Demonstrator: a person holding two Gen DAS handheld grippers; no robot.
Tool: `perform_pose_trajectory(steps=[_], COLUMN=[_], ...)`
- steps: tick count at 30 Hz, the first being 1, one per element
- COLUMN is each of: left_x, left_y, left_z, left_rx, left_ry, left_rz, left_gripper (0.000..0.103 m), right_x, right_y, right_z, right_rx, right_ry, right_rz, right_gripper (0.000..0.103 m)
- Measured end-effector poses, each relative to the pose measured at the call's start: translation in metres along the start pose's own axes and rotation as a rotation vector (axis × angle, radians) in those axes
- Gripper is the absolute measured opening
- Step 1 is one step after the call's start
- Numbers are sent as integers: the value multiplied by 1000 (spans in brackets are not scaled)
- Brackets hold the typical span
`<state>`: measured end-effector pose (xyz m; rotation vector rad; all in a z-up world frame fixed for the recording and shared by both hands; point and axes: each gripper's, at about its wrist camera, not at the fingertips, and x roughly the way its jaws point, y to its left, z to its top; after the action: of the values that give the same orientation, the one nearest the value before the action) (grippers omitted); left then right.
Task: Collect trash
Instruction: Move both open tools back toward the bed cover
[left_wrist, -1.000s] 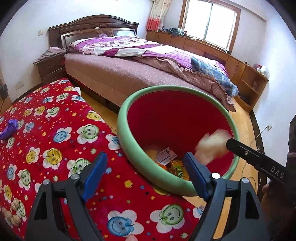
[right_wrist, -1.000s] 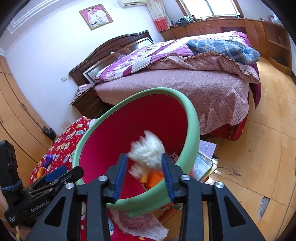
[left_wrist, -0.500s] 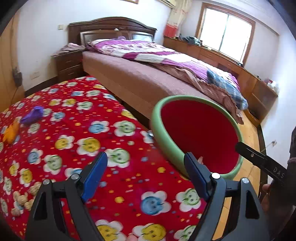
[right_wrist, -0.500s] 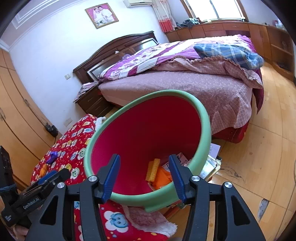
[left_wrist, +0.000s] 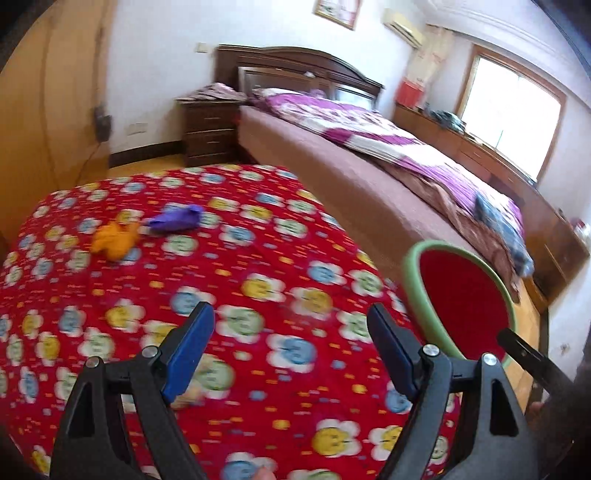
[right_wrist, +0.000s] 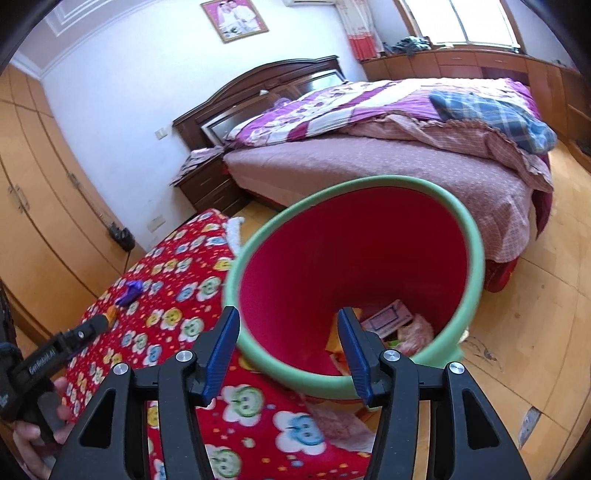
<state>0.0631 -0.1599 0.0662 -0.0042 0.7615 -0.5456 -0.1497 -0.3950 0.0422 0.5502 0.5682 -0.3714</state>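
A red bin with a green rim (right_wrist: 476, 254) stands beside the red flower-patterned cover (right_wrist: 173, 295); paper scraps and wrappers (right_wrist: 391, 317) lie at its bottom. My right gripper (right_wrist: 288, 332) hovers over the bin's near rim, open, with nothing between its blue pads. In the left wrist view my left gripper (left_wrist: 291, 343) is open wide above the cover (left_wrist: 258, 258), empty. Far ahead of it lie an orange crumpled scrap (left_wrist: 114, 240) and a purple one (left_wrist: 177, 219). The bin (left_wrist: 413, 269) shows at the right there. The purple scrap (right_wrist: 129, 290) also appears in the right wrist view.
A large bed (left_wrist: 369, 177) with a purple quilt runs behind the cover, a dark nightstand (left_wrist: 208, 129) at its head. Wooden wardrobes (right_wrist: 44, 192) line the left wall. Wood floor (right_wrist: 535, 332) lies right of the bin. A hand (right_wrist: 33, 439) holds the left gripper's handle.
The white scrap dropped from my right gripper into the bin and its jaws widened. My left gripper swung left from the bin over the cover, bringing the orange and purple scraps into view.
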Motion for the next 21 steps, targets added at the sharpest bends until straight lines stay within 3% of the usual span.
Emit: perform_pose_trajectory(steps=[11, 21], left_x=[-40, -24], left_y=[96, 164], left_z=[38, 55], left_rx=[-71, -139], left_ry=[-103, -82], left_rz=[223, 297], left_gripper=[84, 84], right_x=[10, 51], right_y=[79, 145], right_z=[13, 21], right_rx=[-153, -257], right_ry=[5, 39], right_rz=[87, 137], right_gripper=[57, 57])
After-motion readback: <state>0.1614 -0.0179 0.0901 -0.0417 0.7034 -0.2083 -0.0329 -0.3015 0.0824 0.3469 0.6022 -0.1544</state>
